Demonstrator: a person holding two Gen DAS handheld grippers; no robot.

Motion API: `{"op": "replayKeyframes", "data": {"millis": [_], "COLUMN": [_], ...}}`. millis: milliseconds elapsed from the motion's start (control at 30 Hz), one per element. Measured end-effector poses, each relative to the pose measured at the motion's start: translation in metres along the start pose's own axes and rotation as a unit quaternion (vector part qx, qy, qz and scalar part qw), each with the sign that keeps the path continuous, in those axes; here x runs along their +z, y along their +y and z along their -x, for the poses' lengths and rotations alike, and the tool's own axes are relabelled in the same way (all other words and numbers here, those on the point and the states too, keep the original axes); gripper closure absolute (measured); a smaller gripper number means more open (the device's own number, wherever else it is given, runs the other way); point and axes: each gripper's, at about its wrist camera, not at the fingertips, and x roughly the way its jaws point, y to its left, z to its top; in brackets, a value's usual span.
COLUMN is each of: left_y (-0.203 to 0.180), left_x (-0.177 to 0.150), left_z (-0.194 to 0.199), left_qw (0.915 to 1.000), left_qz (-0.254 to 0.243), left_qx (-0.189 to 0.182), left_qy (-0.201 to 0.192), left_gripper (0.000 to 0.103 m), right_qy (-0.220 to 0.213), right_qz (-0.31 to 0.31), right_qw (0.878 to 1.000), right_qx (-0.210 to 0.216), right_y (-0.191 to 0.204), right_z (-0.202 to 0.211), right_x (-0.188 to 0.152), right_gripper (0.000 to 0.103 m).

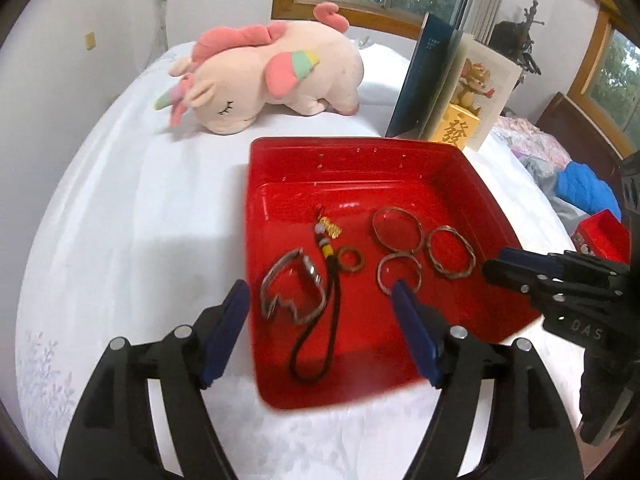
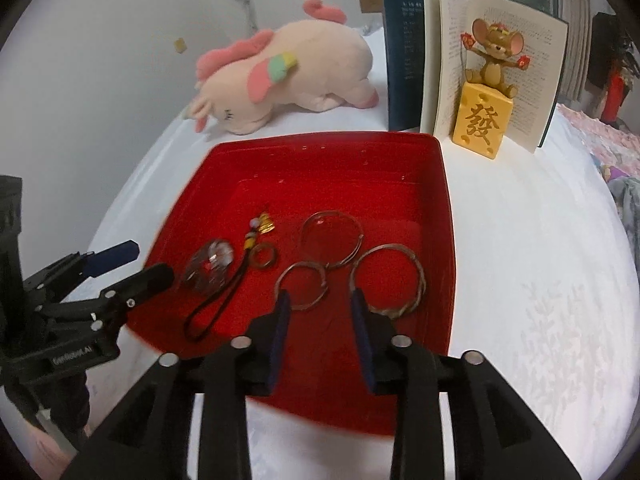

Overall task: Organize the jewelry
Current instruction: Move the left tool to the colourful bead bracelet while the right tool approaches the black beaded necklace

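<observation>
1. While the left wrist view looks down at the white bedspread [image 1: 140,208], the left gripper [image 1: 322,292] hangs over the near left part of the red tray [image 1: 360,152], fingers wide apart and holding nothing. Under it lie a bent heart-shaped bangle [image 1: 294,290], a black cord charm [image 1: 320,320] and a small ring [image 1: 352,260]. To the right lie three bangles [image 1: 398,230], touching or overlapping. The right gripper [image 1: 490,264] enters from the right edge; I cannot tell its gap here.
2. In the right wrist view, the right gripper [image 2: 318,298] has its fingers partly apart and empty above the tray's near side, just over two of the bangles. The left gripper [image 2: 150,260] stands open at the left. A plush unicorn [image 2: 288,68], an open book [image 2: 480,60] and a mouse figurine [image 2: 490,80] sit beyond the tray.
</observation>
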Motion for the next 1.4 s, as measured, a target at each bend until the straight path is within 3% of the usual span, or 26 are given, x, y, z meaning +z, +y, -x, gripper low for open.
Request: {"op": "replayKeyframes", "data": {"millis": [400,833,1033,1300,1400], "left_y": [0.009,-0.005,-0.008,-0.01,-0.015], "left_x": [-0.085,-0.165,-0.175,-0.181,-0.185], "left_z": [0.06,0.057,0.041,0.033,0.03], "left_qw": [0.9994,0.9949,0.9907,0.9874,0.9852], "left_qz": [-0.031,-0.075,-0.095,-0.108,-0.125], "left_qx": [0.017,0.023,0.024,-0.006,-0.005], "left_qy": [-0.005,0.062,0.095,0.115,0.117], "left_gripper": [0.03,0.03,0.035,0.035,0.035], "right_qy": [-0.003,0.029,0.034,0.053,0.068], "right_qz": [0.032,0.033,0.027,0.028,0.035], "right_qw": [0.999,0.998,0.998,0.997,0.996], "right_qx": [0.03,0.043,0.041,0.045,0.047], "right_y": [0.013,0.016,0.013,0.011,0.012], "right_z": [0.055,0.065,0.066,0.06,0.056], "right_x": [-0.083,-0.147,-0.162,-0.171,-0.176], "right_gripper": [0.067,0.065,0.063,0.063,0.055]}}
